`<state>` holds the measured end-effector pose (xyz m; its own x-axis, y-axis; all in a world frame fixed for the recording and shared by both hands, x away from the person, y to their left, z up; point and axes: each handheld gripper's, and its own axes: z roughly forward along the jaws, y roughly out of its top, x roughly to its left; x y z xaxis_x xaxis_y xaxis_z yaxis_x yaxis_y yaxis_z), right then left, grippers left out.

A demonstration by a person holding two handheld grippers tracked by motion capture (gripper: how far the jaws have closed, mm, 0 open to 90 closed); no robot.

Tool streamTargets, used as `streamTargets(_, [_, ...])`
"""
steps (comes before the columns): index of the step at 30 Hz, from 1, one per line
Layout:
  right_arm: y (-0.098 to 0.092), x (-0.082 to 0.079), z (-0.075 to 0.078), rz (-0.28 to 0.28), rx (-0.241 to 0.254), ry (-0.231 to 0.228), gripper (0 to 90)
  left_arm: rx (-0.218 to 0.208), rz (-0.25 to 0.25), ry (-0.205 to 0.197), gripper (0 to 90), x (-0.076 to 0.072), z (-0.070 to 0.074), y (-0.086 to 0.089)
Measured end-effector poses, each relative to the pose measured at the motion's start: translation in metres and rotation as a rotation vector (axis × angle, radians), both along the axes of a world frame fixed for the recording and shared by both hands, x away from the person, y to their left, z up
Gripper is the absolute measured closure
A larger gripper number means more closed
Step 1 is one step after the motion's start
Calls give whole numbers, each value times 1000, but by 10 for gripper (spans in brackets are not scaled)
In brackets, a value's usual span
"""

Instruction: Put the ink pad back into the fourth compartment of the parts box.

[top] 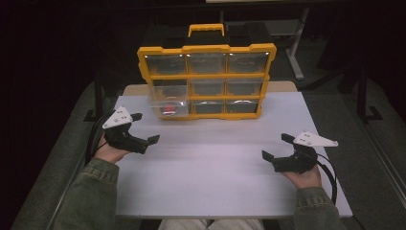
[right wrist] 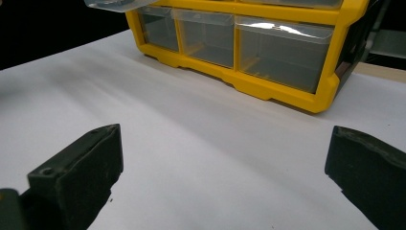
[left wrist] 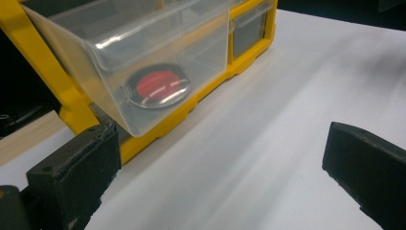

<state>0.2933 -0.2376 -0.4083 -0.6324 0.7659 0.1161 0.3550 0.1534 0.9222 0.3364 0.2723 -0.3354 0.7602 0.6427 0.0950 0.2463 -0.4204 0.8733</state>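
Both grippers, left and right, are gaping wide, holding nothing; a drawer is sticking out at the desk's far-left corner.

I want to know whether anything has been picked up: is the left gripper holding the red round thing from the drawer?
No: the red round thing lies inside the pulled-out clear drawer, and the left gripper stands open over the bare table.

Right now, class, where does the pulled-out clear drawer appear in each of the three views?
High view: pulled-out drawer at the cabinet's bottom left, jutting forward.
Left gripper view: upper left, red disc inside.
Right gripper view: top-left edge, just its front lip.
Shared landmark: yellow cabinet frame.
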Motion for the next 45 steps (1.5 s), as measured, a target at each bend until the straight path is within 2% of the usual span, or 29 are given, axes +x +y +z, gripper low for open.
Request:
streamTargets(17, [0, 0, 0, -1, 2, 3, 0, -32, 27, 39, 0, -13, -30, 17])
streamTargets(24, [0, -2, 0, -1, 6, 2, 0, -43, 35, 51, 0, -16, -38, 21])
streamTargets(33, [-2, -3, 1, -6, 18, 0, 0, -71, 79, 33, 0, -27, -52, 27])
streamTargets(40, [-3, -4, 1, -9, 30, 1, 0, -120, 118, 11, 0, -31, -57, 35])
streamTargets(45, [-4, -6, 0, -12, 37, 4, 0, -128, 143, 4, 0, -33, -61, 42])
